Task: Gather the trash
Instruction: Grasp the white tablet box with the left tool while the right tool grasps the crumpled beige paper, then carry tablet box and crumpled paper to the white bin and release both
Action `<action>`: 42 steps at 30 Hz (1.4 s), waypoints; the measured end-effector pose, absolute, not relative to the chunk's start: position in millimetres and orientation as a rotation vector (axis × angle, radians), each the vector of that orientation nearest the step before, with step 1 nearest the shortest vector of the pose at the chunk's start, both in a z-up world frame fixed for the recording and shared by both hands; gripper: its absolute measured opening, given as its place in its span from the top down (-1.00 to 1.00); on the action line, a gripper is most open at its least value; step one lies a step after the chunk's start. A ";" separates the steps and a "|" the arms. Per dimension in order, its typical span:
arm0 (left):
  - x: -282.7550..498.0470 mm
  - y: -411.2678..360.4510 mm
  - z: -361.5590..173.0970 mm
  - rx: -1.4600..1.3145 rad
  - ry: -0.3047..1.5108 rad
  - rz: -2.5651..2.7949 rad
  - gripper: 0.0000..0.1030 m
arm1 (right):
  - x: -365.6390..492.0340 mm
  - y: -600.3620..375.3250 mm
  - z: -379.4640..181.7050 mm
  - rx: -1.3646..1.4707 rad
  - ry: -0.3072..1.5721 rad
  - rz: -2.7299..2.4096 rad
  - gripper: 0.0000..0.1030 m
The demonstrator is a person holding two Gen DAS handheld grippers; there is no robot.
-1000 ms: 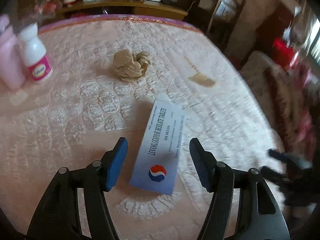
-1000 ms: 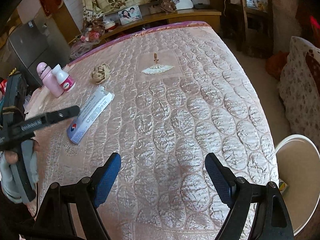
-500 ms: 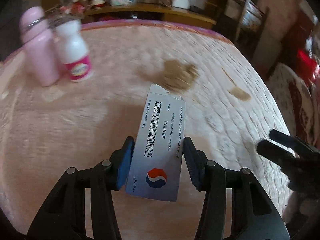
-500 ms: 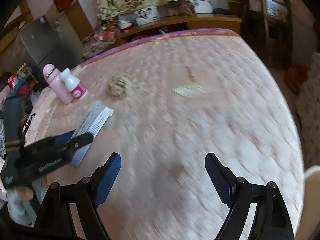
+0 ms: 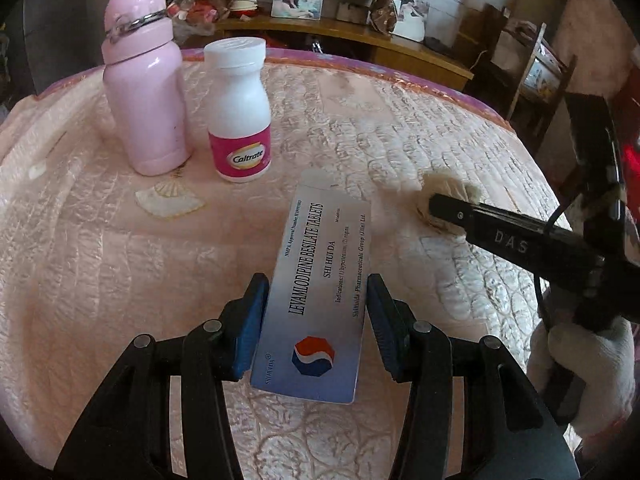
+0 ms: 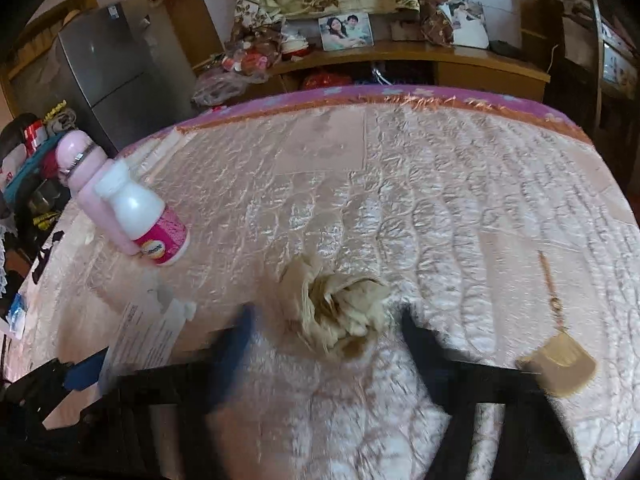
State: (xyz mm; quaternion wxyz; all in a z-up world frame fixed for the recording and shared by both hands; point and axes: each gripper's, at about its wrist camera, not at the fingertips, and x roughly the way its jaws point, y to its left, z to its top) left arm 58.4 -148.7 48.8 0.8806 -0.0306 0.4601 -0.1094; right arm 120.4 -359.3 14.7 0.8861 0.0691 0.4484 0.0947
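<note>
Gripping the tablet box (image 5: 320, 300), left gripper (image 5: 316, 316) is clamped on it.
Right gripper (image 6: 324, 344) is spread wide around the crumpled paper (image 6: 340, 312), pretty blurry.

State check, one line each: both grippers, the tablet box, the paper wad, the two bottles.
left gripper: shut on the tablet box.
tablet box: clamped by its long edges, far end flap open.
right gripper: open, fingers either side of the paper wad, motion-blurred.
paper wad: crumpled, lying on the bedspread.
Caltrate bottle: upright, capped.
pink flask: upright, lid on.
</note>
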 end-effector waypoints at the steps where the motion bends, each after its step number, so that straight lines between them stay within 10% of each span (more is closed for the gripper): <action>1: 57.2 -149.0 49.4 -0.063 0.957 -0.228 0.07 | 120.2 -358.9 12.4 0.150 0.935 0.196 0.35; 42: -133.3 -292.3 73.0 0.145 0.894 -0.465 0.07 | -194.1 -476.3 54.6 0.331 0.851 0.116 0.53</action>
